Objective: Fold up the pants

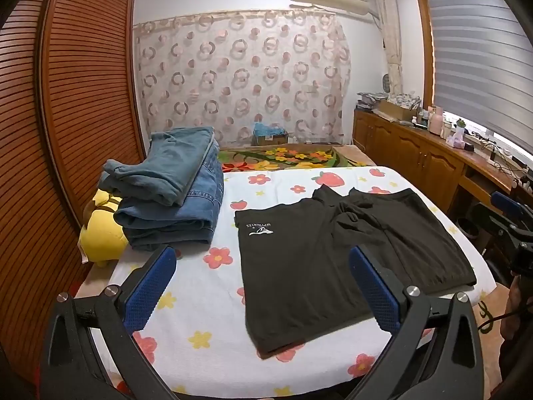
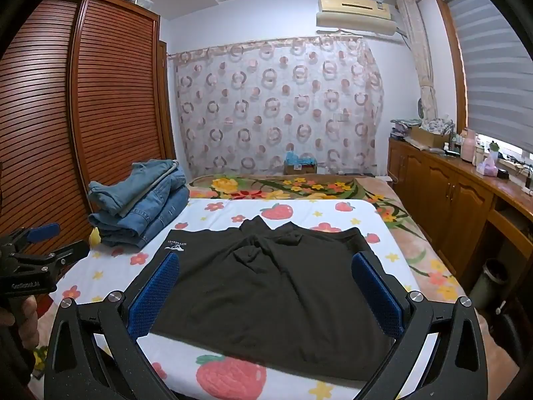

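Black pants (image 1: 336,260) with a small white logo lie spread flat on the white flower-print sheet (image 1: 200,286); they also show in the right wrist view (image 2: 266,286). The fabric is bunched at the far middle. My left gripper (image 1: 263,256) is open and empty, above the sheet at the pants' near left part. My right gripper (image 2: 265,263) is open and empty, above the pants' near edge. The left gripper also shows at the left edge of the right wrist view (image 2: 50,240); the right gripper shows at the right edge of the left wrist view (image 1: 513,220).
A stack of folded blue jeans (image 1: 173,193) sits at the sheet's far left, next to a yellow plush toy (image 1: 100,230). A slatted wooden wardrobe (image 1: 66,100) stands on the left. Wooden cabinets (image 1: 416,153) with clutter run along the right under the window.
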Tool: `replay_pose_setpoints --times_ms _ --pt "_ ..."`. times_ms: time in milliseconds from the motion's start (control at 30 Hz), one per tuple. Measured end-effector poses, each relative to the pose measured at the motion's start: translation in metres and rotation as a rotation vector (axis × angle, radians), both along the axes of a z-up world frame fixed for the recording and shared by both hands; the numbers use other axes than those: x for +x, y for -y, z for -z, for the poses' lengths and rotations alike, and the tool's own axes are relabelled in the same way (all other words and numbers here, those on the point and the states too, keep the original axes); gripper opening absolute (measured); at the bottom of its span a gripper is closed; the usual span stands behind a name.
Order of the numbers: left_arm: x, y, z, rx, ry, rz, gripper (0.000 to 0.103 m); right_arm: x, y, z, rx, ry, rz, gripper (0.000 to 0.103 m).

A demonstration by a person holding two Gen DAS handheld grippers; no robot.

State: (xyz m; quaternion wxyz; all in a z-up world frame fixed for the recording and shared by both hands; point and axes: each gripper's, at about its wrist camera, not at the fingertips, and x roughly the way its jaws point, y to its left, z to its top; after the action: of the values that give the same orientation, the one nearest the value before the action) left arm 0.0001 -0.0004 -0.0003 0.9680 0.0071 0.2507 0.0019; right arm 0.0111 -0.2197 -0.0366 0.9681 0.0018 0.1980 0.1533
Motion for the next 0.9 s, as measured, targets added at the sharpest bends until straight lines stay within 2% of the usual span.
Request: replay_pose_setpoints --times_ms 900 --pt "0.0004 -0.0072 -0.0057 -0.002 0.008 -0.002 0.103 -0.0027 0.0011 -0.0003 0.004 0.008 -0.001 0.103"
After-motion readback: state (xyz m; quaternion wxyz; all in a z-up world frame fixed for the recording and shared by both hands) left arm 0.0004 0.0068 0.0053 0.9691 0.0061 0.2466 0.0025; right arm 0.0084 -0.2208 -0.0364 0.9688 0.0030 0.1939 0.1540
